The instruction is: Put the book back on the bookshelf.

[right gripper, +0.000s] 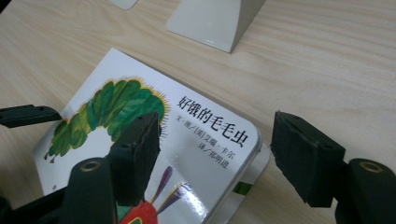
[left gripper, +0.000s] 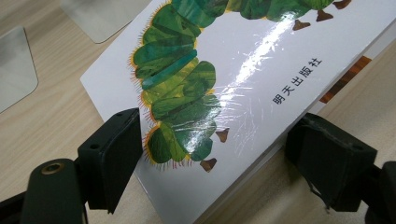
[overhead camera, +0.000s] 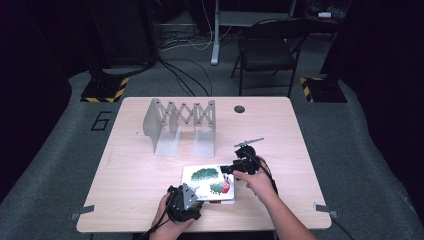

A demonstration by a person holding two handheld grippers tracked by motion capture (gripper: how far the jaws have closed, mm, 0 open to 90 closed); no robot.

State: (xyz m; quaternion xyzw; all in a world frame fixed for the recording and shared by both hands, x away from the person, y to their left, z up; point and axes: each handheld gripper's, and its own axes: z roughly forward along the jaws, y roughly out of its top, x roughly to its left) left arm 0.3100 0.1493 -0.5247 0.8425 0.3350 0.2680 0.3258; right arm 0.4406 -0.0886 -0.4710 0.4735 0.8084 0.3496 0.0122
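Observation:
A white picture book point(overhead camera: 206, 178) with a green caterpillar on its cover lies flat near the table's front edge, on top of another thin book point(right gripper: 243, 187). My left gripper point(overhead camera: 192, 201) is at the book's near left corner. In the left gripper view the book point(left gripper: 243, 70) runs between the jaws of that gripper point(left gripper: 212, 135): one pad on the cover, the other against its lower edge. My right gripper point(overhead camera: 228, 170) is at the right side. Its jaws point(right gripper: 217, 128) straddle a corner of the book point(right gripper: 205, 140), one over the cover, the other off it above the table.
A grey expanding book rack point(overhead camera: 182, 122) with metal end plates stands behind the book at mid table. A round cable hole point(overhead camera: 239, 109) sits at the far edge. A folding chair point(overhead camera: 270, 45) and floor cables lie beyond the table.

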